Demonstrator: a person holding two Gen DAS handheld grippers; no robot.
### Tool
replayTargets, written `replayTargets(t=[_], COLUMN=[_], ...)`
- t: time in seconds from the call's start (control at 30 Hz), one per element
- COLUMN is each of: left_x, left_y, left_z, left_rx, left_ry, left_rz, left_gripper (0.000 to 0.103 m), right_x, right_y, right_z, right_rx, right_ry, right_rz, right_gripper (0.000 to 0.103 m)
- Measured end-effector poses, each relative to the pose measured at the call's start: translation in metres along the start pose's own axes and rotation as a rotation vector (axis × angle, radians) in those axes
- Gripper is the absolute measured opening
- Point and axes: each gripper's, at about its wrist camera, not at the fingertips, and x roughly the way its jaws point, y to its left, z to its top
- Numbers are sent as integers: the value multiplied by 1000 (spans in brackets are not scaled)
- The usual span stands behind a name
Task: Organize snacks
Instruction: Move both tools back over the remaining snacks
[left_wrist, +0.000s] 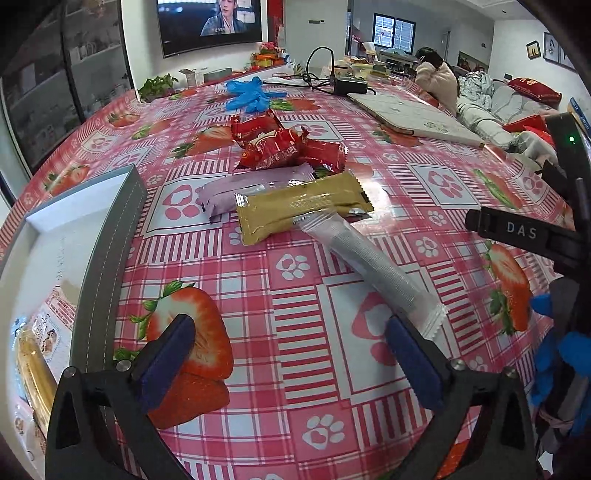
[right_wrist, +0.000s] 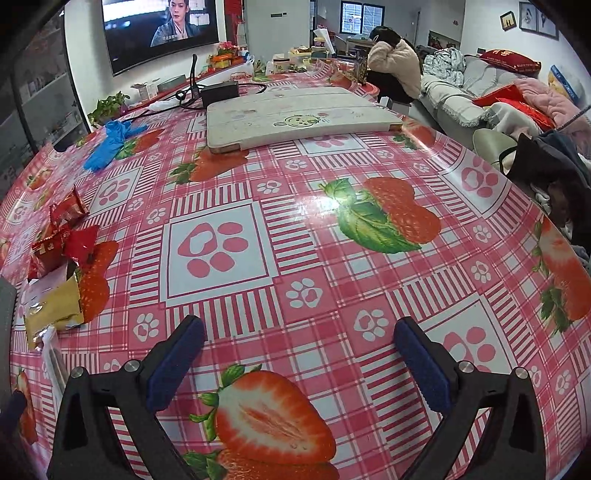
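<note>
Both your left gripper and right gripper hang spread wide and empty; next, likely close the left on the clear plastic stick-shaped snack packet for the grey-walled box.

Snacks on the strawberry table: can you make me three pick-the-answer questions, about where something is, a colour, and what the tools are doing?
1. Where does the clear packet lie?
A. Partly over the yellow packet
B. In the box
C. Beside the gloves

2. What colour are the gloves?
A. Green
B. Blue
C. White

3. How is the left tool?
A. Shut on a packet
B. Open, holding nothing
C. Shut on a glove

Answers: 1 A, its far end overlaps the yellow wrapper. 2 B, they show bright blue. 3 B, only tablecloth between its fingers.
</note>
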Motion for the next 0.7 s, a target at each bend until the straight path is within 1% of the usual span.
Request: replayTargets(t=[0.7], left_x=[1], left_y=[1], left_z=[0], left_rx=[-2], left_ry=[1], left_rz=[0], left_gripper=[103], right_x=[0], right_y=[0], right_z=[0], right_rx=[-1], right_ry=[0], right_rz=[-1], right_gripper=[103])
